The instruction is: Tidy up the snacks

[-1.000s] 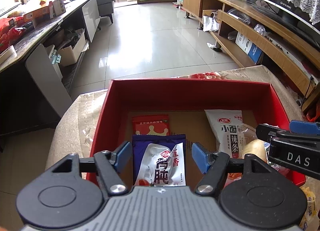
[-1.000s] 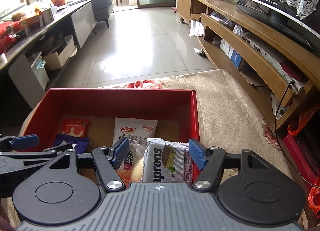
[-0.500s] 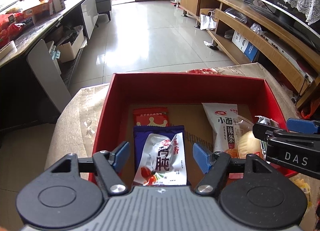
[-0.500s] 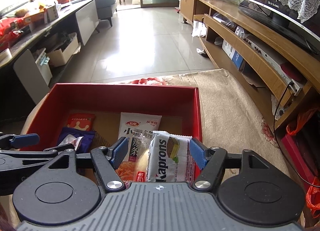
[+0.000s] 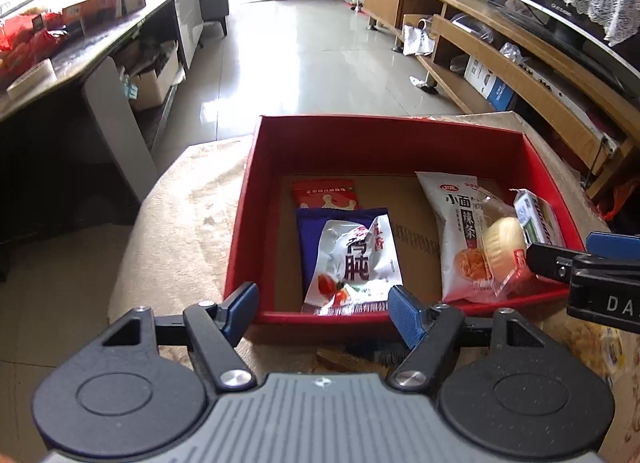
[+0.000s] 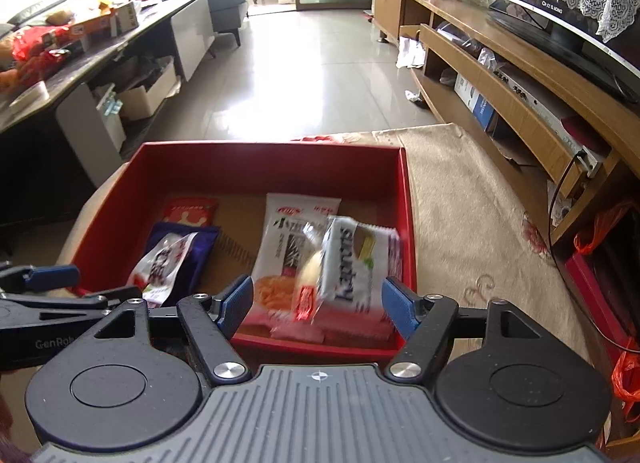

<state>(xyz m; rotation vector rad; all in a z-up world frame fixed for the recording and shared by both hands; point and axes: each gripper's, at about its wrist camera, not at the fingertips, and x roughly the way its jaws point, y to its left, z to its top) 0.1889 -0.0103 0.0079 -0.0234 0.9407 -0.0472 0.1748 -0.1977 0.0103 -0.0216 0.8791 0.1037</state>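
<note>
A red box (image 5: 384, 143) (image 6: 264, 161) sits on a beige-covered table and holds several snack packs. A silver pack on a purple pack (image 5: 352, 259) (image 6: 168, 259) lies at the left, with a small red pack (image 5: 322, 193) behind. A white noodle pack (image 5: 456, 219) (image 6: 292, 239), a clear-wrapped bun (image 5: 502, 239) and a white Kaprons wafer pack (image 6: 352, 263) (image 5: 536, 215) lie at the right. My left gripper (image 5: 322, 309) is open and empty at the box's near edge. My right gripper (image 6: 318, 303) is open; the wafer pack lies loose beyond it, blurred.
More snack packs (image 5: 592, 347) lie on the table near the box's right front corner. A long wooden TV shelf (image 6: 520, 75) runs along the right. A dark counter (image 5: 80, 47) with boxes runs along the left. Tiled floor lies beyond the table.
Both grippers have pulled back from the box. The right gripper let go of the wafer pack, which dropped onto the packs at the box's right side.
</note>
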